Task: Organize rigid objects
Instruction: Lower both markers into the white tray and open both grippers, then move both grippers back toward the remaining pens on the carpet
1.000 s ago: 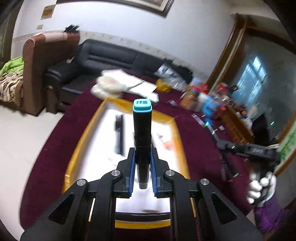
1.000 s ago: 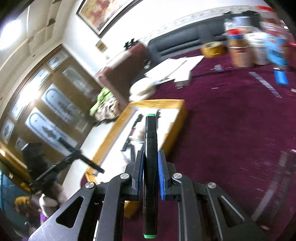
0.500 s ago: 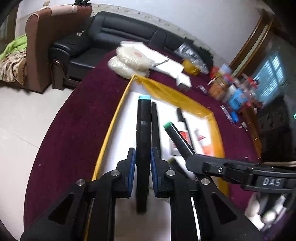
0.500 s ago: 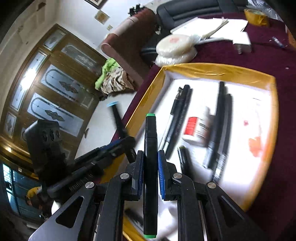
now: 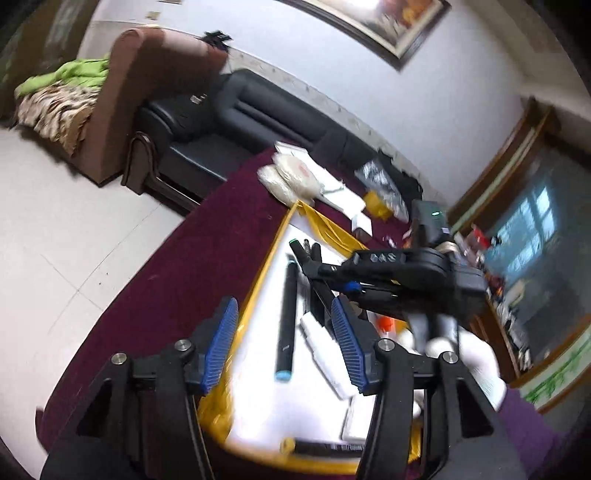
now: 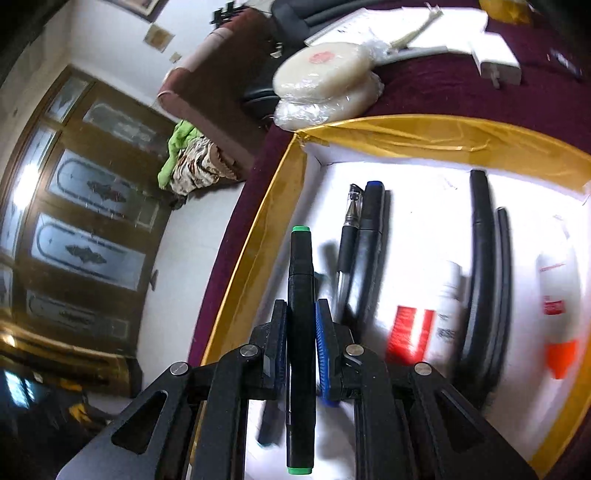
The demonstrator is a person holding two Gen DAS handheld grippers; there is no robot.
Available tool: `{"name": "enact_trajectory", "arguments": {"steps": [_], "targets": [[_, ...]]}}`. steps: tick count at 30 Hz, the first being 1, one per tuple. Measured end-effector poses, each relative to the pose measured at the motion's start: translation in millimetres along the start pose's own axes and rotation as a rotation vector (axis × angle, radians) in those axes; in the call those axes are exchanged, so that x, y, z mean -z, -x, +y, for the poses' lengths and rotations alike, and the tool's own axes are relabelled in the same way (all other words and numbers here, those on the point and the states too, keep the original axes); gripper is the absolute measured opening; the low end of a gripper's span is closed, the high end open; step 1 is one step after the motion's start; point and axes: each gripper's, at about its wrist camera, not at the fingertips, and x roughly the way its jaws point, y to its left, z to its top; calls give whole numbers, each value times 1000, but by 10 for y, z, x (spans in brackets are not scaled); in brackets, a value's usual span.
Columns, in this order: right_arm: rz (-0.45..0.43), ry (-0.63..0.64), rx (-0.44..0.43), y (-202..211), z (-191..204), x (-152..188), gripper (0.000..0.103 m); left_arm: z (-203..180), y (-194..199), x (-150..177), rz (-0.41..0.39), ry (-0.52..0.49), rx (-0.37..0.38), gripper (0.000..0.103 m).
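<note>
A shallow white tray with a yellow rim (image 5: 258, 295) (image 6: 424, 129) lies on the maroon table. My left gripper (image 5: 284, 332) is open and empty above its near left part. A black marker with blue caps (image 5: 287, 317) lies flat in the tray between the open jaws. My right gripper (image 6: 301, 343) is shut on a black marker with green caps (image 6: 301, 332), held over the tray's left side; the same gripper shows in the left wrist view (image 5: 388, 273), reaching in from the right. Pens (image 6: 369, 236), black tubes (image 6: 484, 266) and white bottles (image 6: 447, 317) lie in the tray.
Two wrapped white discs (image 6: 325, 81) (image 5: 291, 177) and papers (image 6: 406, 26) sit beyond the tray's far corner. A yellow tape roll (image 5: 376, 205) and cluttered bottles stand at the far right. A black sofa (image 5: 240, 122) and a brown armchair (image 5: 122, 99) stand beyond the table.
My left gripper has opened and let go of the blue-capped marker, which now lies in the tray. My right gripper has carried the green-capped marker lower over the tray's left side.
</note>
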Motion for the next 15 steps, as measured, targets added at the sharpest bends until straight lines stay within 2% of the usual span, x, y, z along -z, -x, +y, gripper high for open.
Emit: {"name": "enact_trajectory", "arguments": {"steps": [4,10,15], "targets": [[-14,-41,8,-31,27,-26,14,124,179,172,-31,45,-9,57],[-109,95,203,53,161,-32,15,164,149,362,-10,72,-24,58],[-116,87,142,286,110,14,22,246,236,438,-15,106,-20,58]]}}
